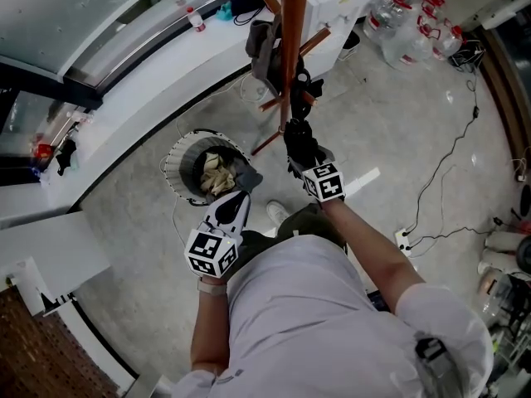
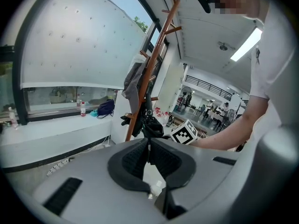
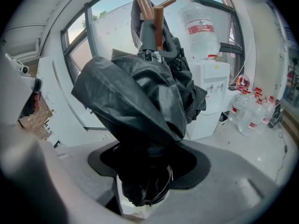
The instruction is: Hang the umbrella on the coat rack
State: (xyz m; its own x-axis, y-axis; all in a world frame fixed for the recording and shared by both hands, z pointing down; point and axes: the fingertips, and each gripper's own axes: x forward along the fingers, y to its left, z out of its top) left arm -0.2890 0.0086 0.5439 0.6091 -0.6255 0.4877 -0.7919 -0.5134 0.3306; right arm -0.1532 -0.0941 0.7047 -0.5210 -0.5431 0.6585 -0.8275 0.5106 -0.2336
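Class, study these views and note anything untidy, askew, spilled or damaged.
The umbrella in the right gripper is not neatly rolled: its black canopy bulges in loose, crumpled folds by the coat rack. Nothing looks spilled or broken.

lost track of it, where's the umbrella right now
Head view, centre: the umbrella is clamped in the right hand-held gripper, its top up beside the wooden pole of the coat rack, to the right of the bin.

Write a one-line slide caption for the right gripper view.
Right gripper shut on a bundled black umbrella, held close to the wooden coat rack.
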